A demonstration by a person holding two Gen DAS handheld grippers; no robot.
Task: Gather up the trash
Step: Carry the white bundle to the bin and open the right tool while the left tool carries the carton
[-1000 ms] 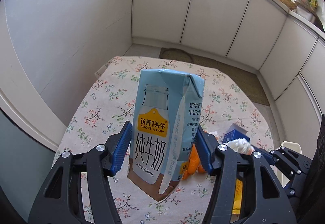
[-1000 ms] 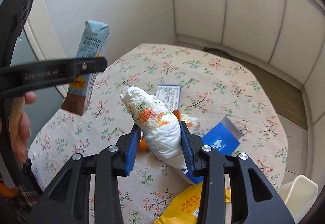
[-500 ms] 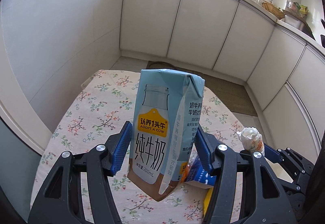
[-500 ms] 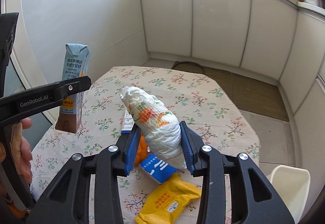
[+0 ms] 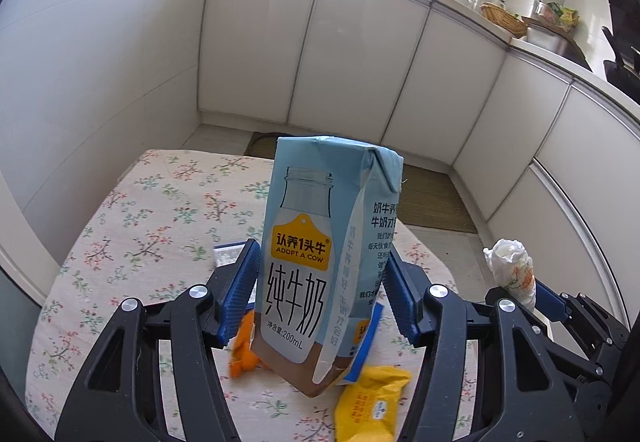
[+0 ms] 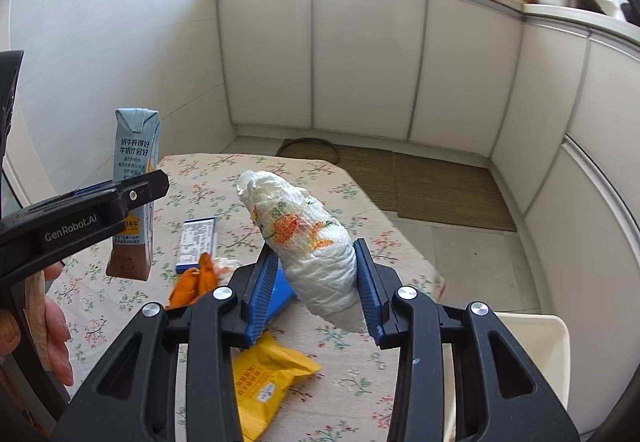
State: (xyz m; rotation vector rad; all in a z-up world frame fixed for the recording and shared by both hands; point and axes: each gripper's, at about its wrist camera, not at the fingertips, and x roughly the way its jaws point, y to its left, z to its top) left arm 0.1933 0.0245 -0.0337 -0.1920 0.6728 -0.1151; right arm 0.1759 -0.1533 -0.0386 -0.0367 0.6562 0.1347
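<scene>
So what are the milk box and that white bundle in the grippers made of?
The milk carton looks like coated paperboard: smooth printed faces, sharp folded seams and a glued flap at the top. The white bundle looks like crumpled thin plastic film or soft wrap, wrinkled and faintly glossy with an orange print; which of the two, I cannot tell.

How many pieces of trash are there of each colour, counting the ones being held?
Light blue: 1, milk carton
White: 1, crumpled wrapper
Yellow: 1, snack packet
Orange: 1, peel pile
Dark blue: 2, flat box and packet under the fingers
Total: 6
</scene>
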